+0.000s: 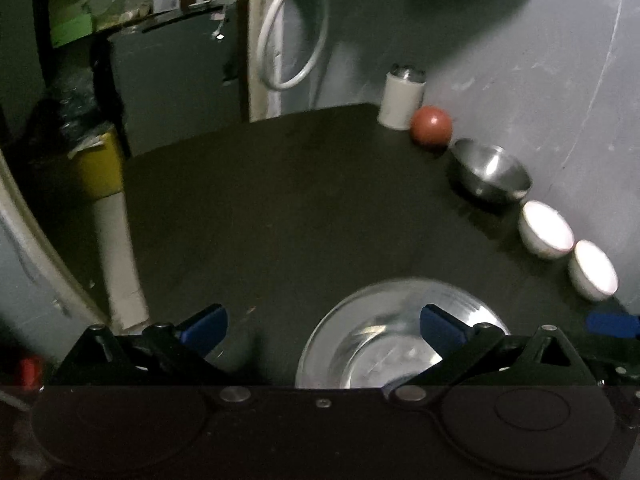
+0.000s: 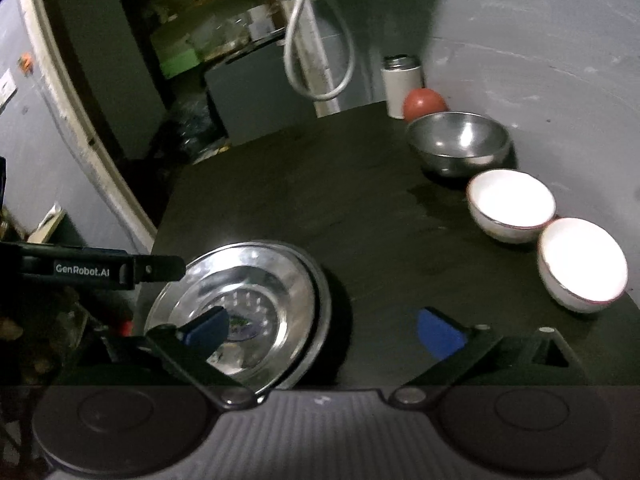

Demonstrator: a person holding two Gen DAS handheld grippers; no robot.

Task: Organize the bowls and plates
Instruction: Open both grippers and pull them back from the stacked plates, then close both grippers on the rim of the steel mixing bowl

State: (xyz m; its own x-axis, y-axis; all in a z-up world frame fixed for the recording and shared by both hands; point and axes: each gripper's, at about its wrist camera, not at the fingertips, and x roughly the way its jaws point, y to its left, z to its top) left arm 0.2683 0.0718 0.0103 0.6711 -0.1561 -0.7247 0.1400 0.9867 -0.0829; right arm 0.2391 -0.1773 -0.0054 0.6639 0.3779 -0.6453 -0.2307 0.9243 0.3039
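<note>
A shiny steel plate (image 1: 360,320) (image 2: 272,280), with what looks like a second rim under it, lies on the near part of the dark table (image 1: 280,200) (image 2: 320,200). My left gripper (image 1: 324,322) is open just above the plate's left side, nothing between its fingers. My right gripper (image 2: 324,332) is open too, its left finger hanging over the plate and its right finger over bare table. Along the wall at the right stand a steel bowl (image 1: 492,172) (image 2: 460,140) and two white bowls (image 1: 546,230) (image 1: 594,268) (image 2: 512,204) (image 2: 582,262) in a row.
A red ball (image 1: 432,125) (image 2: 424,104) and a white canister (image 1: 402,96) (image 2: 402,80) sit at the table's far right corner. A grey wall runs along the right. Beyond the table's left edge are a yellow bin (image 1: 100,164) and clutter.
</note>
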